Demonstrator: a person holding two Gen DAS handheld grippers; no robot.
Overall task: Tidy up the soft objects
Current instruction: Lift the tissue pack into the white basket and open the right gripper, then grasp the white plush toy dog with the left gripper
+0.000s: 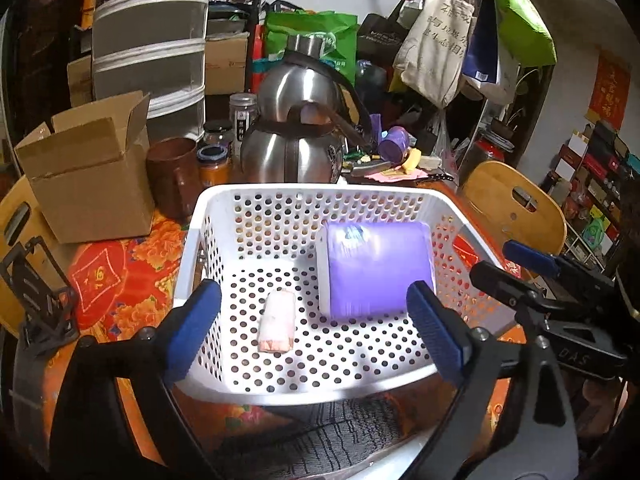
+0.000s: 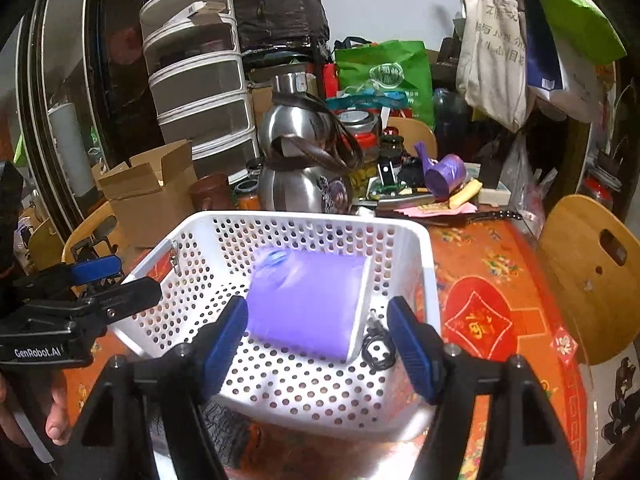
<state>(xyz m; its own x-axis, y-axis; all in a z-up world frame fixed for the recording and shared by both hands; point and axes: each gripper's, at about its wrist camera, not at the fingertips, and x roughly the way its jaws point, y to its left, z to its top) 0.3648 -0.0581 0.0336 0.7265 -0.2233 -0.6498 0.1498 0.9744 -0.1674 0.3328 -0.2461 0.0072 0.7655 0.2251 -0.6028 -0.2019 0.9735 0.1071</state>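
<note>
A white perforated basket [image 1: 312, 192] [image 2: 304, 216] stands on the red flowered tablecloth. Inside it a soft purple pack [image 1: 376, 268] [image 2: 308, 296] leans at the right, and a small white tissue packet [image 1: 276, 320] lies on the floor at the left. A black cord [image 2: 378, 346] sits beside the pack. A dark knitted cloth [image 1: 340, 428] [image 2: 224, 428] lies in front of the basket. My left gripper [image 1: 312, 296] [image 2: 116, 276] hangs open over the near rim, empty. My right gripper [image 2: 318, 312] [image 1: 516, 266] is open too; the pack shows between its fingers, untouched.
Behind the basket stand a steel kettle [image 1: 296, 136], a brown mug [image 1: 174, 176], jars and an open cardboard box [image 1: 88, 184]. Wooden chair backs [image 2: 592, 280] flank the table. A hand [image 2: 56, 412] holds the left gripper. Bags hang at the back right.
</note>
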